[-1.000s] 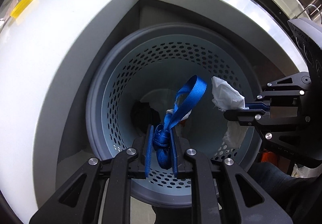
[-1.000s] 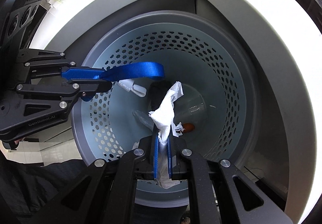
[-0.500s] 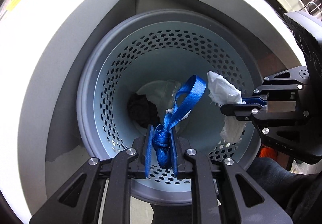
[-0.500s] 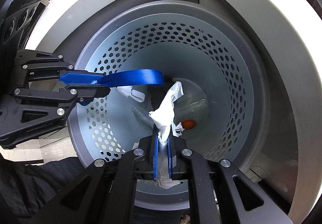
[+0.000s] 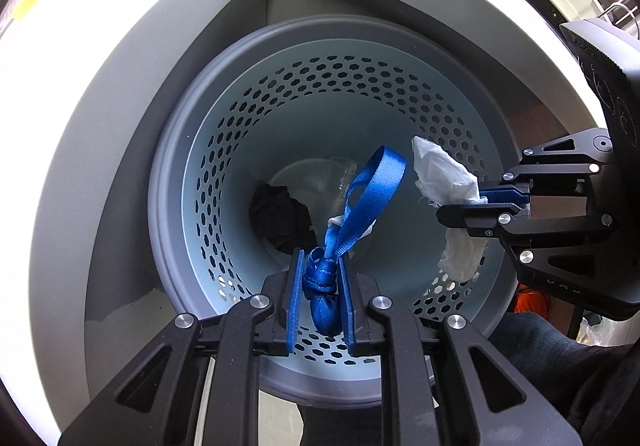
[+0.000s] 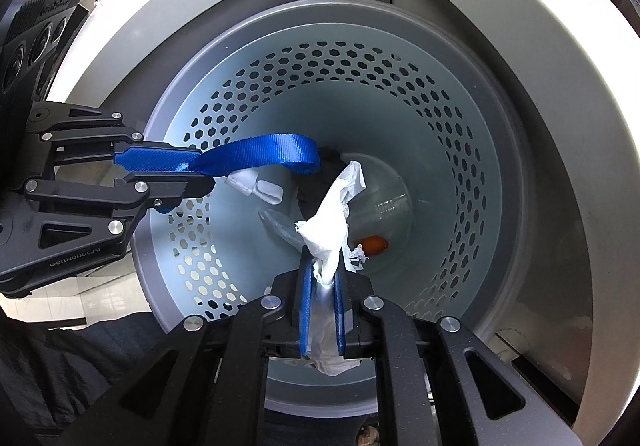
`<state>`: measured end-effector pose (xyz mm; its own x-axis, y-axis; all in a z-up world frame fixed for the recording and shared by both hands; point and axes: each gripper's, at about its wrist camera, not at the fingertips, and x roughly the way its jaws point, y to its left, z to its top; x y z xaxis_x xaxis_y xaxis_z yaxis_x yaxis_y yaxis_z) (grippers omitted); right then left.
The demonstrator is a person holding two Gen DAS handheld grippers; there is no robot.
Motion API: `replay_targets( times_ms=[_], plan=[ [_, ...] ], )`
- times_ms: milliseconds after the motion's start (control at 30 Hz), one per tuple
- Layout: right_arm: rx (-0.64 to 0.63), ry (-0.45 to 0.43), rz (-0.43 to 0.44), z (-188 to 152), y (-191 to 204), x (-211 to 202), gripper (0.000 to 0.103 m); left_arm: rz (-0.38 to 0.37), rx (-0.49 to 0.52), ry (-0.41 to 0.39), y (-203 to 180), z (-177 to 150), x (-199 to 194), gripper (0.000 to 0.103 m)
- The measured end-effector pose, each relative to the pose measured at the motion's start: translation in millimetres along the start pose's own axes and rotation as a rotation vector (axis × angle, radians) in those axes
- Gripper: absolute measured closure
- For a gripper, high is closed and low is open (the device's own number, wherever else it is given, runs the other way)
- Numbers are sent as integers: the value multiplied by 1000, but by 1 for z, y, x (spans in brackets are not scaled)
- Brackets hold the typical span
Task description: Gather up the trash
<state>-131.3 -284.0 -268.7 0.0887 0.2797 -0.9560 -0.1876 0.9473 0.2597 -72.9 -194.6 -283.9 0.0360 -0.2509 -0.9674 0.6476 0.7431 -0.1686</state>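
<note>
- Setting: a white counter (image 5: 80,45) wraps round a corner recess. On the floor of that recess stands a pale blue perforated bin (image 5: 172,181) with a grey rim. Both wrist views look steeply down into its mouth.
- Bin contents: a crumpled black item (image 5: 280,217), a clear plastic cup (image 6: 380,205), a small orange object (image 6: 376,244) and a white plastic piece (image 6: 260,185) lie at the bottom.
- Left claw (image 5: 320,260): clenched on the knot of a blue ribbon (image 5: 376,181). Its jaws have just been opening a little, and the knot sits lodged between the pads.
- Right claw (image 6: 322,274): grasping a crumpled white tissue (image 6: 332,217). Its jaws have likewise just been opening slightly, with the tissue pinched between the pads and a tail showing behind them.
- Governing relation: both pieces of trash hang within the rim's outline, directly above the bin floor. The ribbon's loop and the tissue's free end each run forward from their claw, down the bin's axis. The claws come in from opposite sides and stay apart, and neither item touches the bin wall.
- Assessment: neither arm is better placed, since each load is already over the opening. The next step appears to be plain release, with no further travel needed.
- Risk: the knot may snag on the pads, and the tissue may cling to them.
</note>
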Motion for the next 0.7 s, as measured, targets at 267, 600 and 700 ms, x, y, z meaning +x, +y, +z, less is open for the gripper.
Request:
replay_targets(
  times_ms=[267,600,700],
  plan=[
    [-13,-34,-23,-3,1,-9,60,7,-17,-39,1,-3,-15,58],
    [-10,-69,-44,-6,-1,-23,45,-17,-43,-97,2,-5,-33,31],
    [-9,-81,-51,-9,-3,-30,45,-16,-45,-113,1,-4,-41,30]
  ],
)
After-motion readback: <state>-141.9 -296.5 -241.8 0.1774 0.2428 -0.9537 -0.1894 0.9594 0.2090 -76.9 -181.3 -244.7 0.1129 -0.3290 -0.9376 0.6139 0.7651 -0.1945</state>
